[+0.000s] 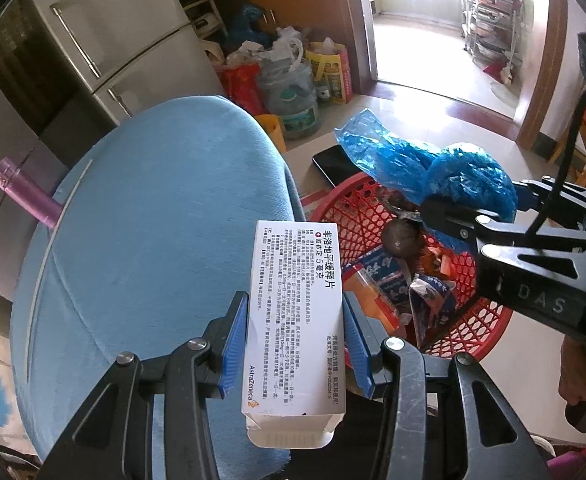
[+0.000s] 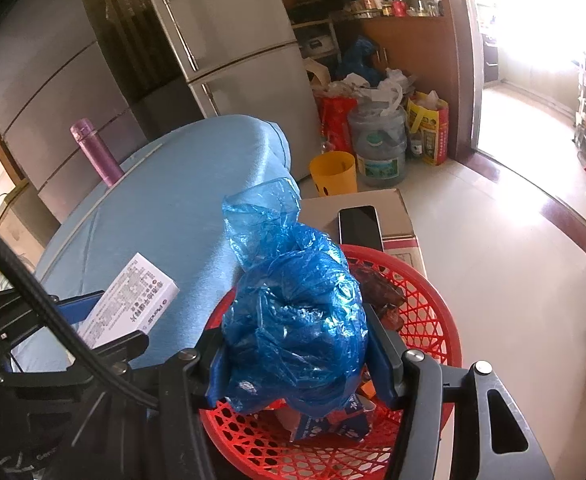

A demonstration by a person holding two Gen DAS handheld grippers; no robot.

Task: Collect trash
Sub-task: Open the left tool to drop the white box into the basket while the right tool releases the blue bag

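Two pieces of trash were in hand and neither had been dropped yet. The left gripper was clamped on a white medicine box, its blue pads pressed against the box's long sides, holding it over the blue cushion just beside the red basket. The right gripper was closed around a crumpled blue plastic bag, which hung directly above the basket's mesh.

Inside the basket already lay torn wrappers and some dark brown lumps, so the collecting looked well under way; by my reading, releasing the bag and bringing the box over the basket rim remained.

Beyond the basket a black phone sat on a cardboard box, and a purple bottle stood at the cushion's far edge, well apart from the basket. What the brown lumps were stayed unclear, the bag hid much of the basket floor, and whether the medicine box was empty could not be told.
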